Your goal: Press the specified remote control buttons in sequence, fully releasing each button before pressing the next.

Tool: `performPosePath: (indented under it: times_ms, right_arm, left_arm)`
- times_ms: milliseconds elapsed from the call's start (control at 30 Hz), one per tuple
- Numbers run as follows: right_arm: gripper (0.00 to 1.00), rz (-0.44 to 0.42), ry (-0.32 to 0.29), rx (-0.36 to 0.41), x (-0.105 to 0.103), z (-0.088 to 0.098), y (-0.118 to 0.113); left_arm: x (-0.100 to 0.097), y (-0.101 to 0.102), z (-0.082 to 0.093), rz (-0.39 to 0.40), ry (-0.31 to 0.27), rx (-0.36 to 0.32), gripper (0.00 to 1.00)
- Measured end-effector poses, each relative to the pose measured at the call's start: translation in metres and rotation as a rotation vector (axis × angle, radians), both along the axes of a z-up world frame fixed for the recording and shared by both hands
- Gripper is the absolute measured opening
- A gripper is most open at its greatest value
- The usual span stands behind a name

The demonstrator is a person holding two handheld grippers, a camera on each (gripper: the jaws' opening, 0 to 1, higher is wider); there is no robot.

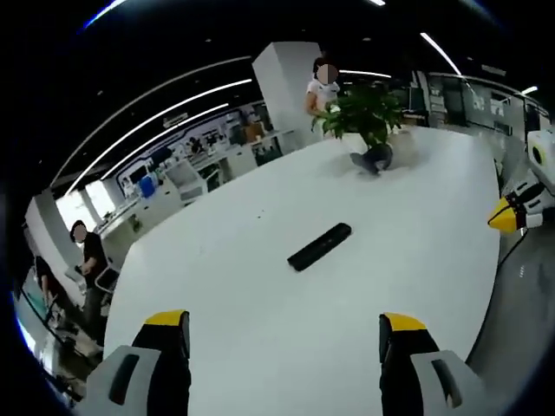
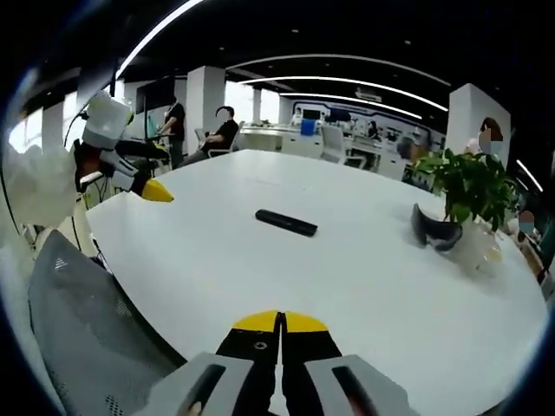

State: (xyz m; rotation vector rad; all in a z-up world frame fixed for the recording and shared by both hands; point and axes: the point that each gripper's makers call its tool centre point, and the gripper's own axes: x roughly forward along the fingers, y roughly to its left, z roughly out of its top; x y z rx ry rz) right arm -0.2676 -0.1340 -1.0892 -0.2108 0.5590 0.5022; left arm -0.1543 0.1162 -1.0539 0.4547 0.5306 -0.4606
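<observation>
The remote (image 2: 286,223) lies mid-frame, untouched; the right gripper (image 2: 280,322), jaws pressed together, should descend squarely; the left gripper (image 1: 284,334) hovers spread.

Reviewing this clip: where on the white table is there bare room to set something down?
Most of the table is bare: the wide stretch between the right gripper and the remote, and either side of the remote. Crowded only at the potted plant and dark object beside it.
</observation>
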Motion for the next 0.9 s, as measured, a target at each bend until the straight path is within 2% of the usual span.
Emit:
performPosePath:
  times_ms: [133,167,367,667,700,833,900]
  right_arm:
    - [0.0,0.005,0.019,-0.024,-0.001,-0.005,-0.001]
    - [0.0,0.007,0.025,-0.033,-0.001,-0.006,-0.001]
    - [0.0,0.009,0.043,-0.038,-0.002,-0.009,-0.001]
    - [0.0,0.002,0.066,-0.056,-0.003,-0.013,-0.003]
    - [0.0,0.002,0.068,-0.056,-0.004,-0.014,-0.003]
    - [0.0,0.003,0.075,-0.058,-0.004,-0.015,-0.003]
    - [0.0,0.004,0.085,-0.073,-0.005,-0.018,-0.004]
  left_arm:
    - [0.017,-0.013,-0.006,-0.059,0.03,0.025,0.93]
    - [0.02,-0.018,-0.012,-0.091,0.063,0.033,0.93]
    - [0.045,-0.026,-0.024,-0.141,0.109,0.082,0.89]
    - [0.073,-0.042,-0.035,-0.234,0.157,0.146,0.85]
    - [0.076,-0.045,-0.04,-0.253,0.173,0.17,0.84]
    - [0.089,-0.055,-0.05,-0.284,0.176,0.199,0.83]
    - [0.096,-0.057,-0.058,-0.304,0.182,0.246,0.81]
